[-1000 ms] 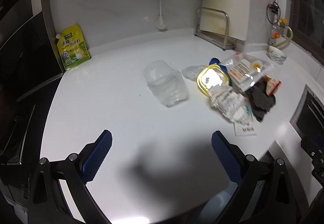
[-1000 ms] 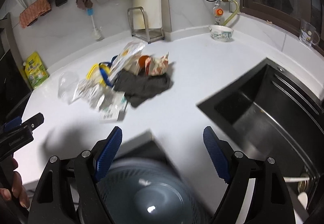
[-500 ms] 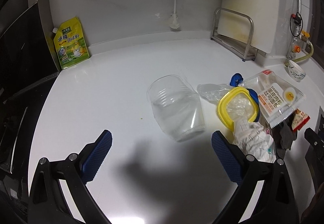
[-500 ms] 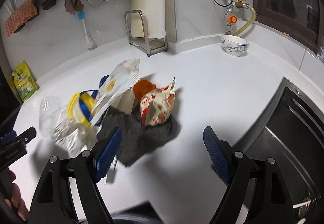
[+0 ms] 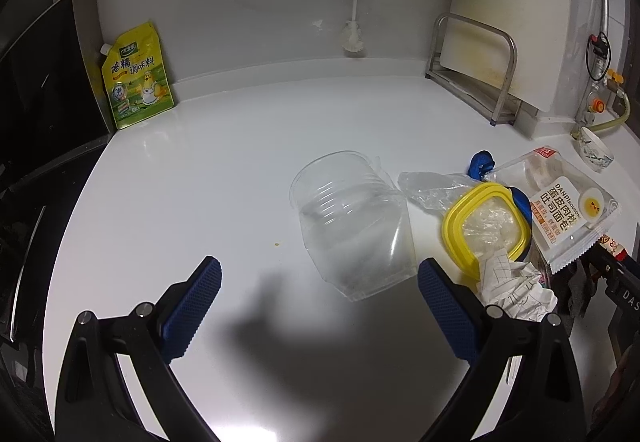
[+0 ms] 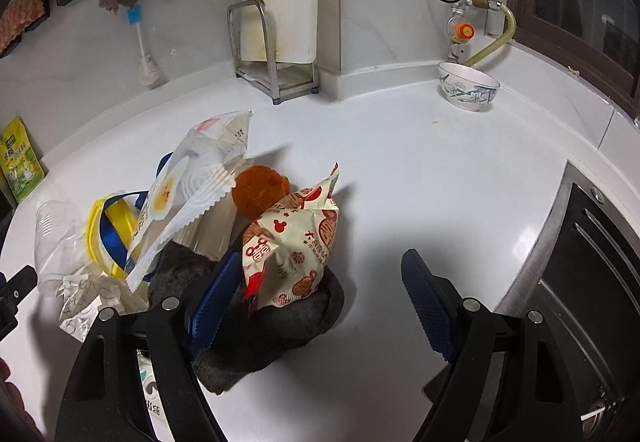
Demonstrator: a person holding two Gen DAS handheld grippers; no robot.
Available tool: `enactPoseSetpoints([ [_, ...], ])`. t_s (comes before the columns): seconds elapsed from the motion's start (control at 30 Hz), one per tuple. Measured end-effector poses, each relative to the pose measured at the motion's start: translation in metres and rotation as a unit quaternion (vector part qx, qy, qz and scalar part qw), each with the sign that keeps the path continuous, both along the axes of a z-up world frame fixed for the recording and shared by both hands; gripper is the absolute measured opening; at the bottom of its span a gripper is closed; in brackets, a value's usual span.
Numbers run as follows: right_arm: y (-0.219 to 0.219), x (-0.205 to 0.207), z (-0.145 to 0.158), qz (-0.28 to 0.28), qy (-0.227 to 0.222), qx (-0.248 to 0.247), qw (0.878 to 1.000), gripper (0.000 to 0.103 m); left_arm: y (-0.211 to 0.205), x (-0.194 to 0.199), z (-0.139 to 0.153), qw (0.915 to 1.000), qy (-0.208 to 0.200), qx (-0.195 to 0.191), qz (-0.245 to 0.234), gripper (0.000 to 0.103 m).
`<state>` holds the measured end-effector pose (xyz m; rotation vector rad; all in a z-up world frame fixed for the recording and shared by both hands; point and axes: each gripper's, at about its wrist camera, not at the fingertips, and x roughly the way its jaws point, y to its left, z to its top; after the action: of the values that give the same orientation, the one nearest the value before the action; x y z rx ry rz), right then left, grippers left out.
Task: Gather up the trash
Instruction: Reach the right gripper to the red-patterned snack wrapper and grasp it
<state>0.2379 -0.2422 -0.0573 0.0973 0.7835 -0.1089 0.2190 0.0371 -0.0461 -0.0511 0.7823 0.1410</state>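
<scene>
A pile of trash lies on the white counter. In the left wrist view a clear plastic cup [image 5: 352, 230] lies on its side, just ahead of my open, empty left gripper [image 5: 318, 300]. Right of it are a yellow-rimmed lid [image 5: 486, 226], crumpled paper [image 5: 516, 290] and a bread wrapper [image 5: 560, 210]. In the right wrist view my right gripper [image 6: 316, 302] is open, with a red-and-white snack bag [image 6: 292, 246] just ahead between its jaws, on a dark grey cloth [image 6: 272, 326]. An orange ball [image 6: 260, 190] and the bread wrapper [image 6: 192, 186] lie behind.
A yellow seasoning pouch [image 5: 136, 76] leans on the back wall at left. A metal rack with a cutting board [image 6: 276, 42] stands at the back. A patterned bowl [image 6: 468, 86] sits near the tap. A black sink [image 6: 600, 282] lies at the right.
Both grippers have moved forward toward the trash. The cup now lies just ahead of the left jaws; the snack bag and cloth now lie at the right jaws. The bin below has left view.
</scene>
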Motion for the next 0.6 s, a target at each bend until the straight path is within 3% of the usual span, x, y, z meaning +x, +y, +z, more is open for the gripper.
enactPoseSetpoints([
  [0.17, -0.001, -0.002, 0.003, 0.007, -0.011, -0.003, 1.0, 0.074, 0.003, 0.002, 0.0, 1.0, 0.0, -0.001, 0.007, 0.097],
  [0.2, -0.001, -0.002, 0.003, 0.009, -0.011, -0.001, 1.0, 0.066, 0.004, 0.003, 0.0, 1.0, 0.0, -0.002, 0.008, 0.097],
  [0.33, -0.005, -0.002, 0.002, 0.019, -0.004, 0.019, 1.0, 0.048, 0.004, 0.006, 0.0, 1.0, 0.002, -0.003, 0.008, 0.097],
  [0.4, -0.007, -0.003, 0.002, 0.022, -0.004, 0.025, 0.999, 0.03, 0.003, 0.006, 0.0, 1.0, 0.002, -0.002, 0.007, 0.097],
  [0.6, -0.014, -0.008, 0.008, 0.028, -0.026, 0.035, 0.999, 0.024, -0.003, 0.011, 0.0, 1.0, 0.005, -0.006, 0.005, 0.097],
])
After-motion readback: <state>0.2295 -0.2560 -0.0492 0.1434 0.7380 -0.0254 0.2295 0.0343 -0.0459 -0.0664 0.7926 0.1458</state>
